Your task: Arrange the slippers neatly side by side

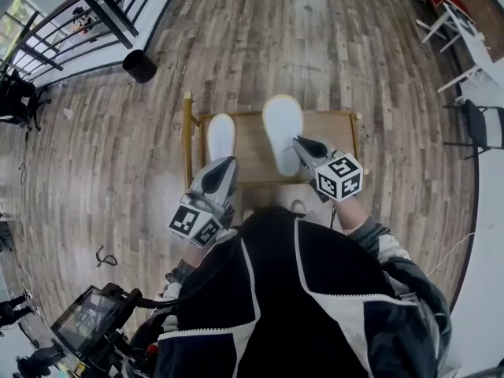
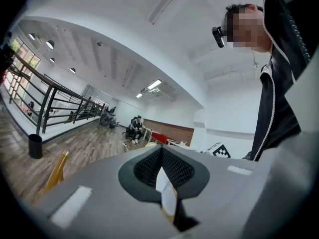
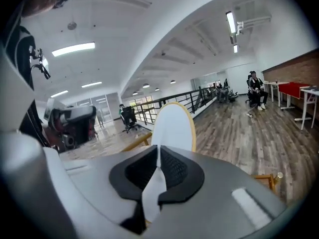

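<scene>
Two thin white slippers lie lengthwise over a low wooden stand (image 1: 335, 129). The left slipper (image 1: 220, 135) is smaller in the head view, and my left gripper (image 1: 225, 164) is shut on its near end. In the left gripper view only a white strip of that slipper (image 2: 163, 179) shows between the closed jaws of the left gripper (image 2: 162, 156). My right gripper (image 1: 298, 142) is shut on the right slipper (image 1: 281, 131), which stands tilted up. Beyond the right gripper (image 3: 158, 156), the right slipper (image 3: 173, 125) rises as a white oval with a yellow edge.
A black bin (image 1: 139, 65) stands on the wood floor at the far left by a dark railing (image 1: 75, 34). White furniture (image 1: 465, 38) and a black chair (image 1: 483, 124) are at the right. A device with a screen (image 1: 85, 318) is at my lower left.
</scene>
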Tool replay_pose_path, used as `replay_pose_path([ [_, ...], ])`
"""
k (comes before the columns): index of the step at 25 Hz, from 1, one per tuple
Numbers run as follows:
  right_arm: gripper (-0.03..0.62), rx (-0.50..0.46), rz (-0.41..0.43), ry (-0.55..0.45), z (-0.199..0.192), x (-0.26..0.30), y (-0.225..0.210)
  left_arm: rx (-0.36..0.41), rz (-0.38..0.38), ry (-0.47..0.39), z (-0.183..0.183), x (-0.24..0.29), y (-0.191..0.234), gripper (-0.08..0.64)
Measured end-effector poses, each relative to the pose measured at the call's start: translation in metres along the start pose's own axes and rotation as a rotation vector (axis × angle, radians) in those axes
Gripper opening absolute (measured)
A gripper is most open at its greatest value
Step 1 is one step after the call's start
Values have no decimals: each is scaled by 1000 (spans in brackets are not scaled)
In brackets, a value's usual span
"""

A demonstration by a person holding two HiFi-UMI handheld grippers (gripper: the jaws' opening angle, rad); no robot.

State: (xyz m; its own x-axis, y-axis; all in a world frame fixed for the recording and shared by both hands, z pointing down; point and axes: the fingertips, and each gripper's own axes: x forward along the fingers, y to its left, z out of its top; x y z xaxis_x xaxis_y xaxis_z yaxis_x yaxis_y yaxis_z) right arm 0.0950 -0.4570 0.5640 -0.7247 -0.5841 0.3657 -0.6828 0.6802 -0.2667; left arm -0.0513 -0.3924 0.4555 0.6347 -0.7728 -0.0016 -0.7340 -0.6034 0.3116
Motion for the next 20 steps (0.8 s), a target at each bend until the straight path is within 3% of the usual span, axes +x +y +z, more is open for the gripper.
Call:
replay_pose_path([
  [4, 23, 44, 42, -114, 21, -15, 39, -1, 8, 3, 0, -6, 8, 17],
  [8, 23, 61, 66, -153, 30, -12, 71, -5, 9, 7, 4, -19, 19, 17],
  [13, 23, 95, 93, -152, 23, -1, 79, -5, 9, 6, 6, -26, 21, 17],
  [20, 23, 114, 57, -68, -14, 54, 61, -8, 17, 20, 6, -44, 30, 17],
])
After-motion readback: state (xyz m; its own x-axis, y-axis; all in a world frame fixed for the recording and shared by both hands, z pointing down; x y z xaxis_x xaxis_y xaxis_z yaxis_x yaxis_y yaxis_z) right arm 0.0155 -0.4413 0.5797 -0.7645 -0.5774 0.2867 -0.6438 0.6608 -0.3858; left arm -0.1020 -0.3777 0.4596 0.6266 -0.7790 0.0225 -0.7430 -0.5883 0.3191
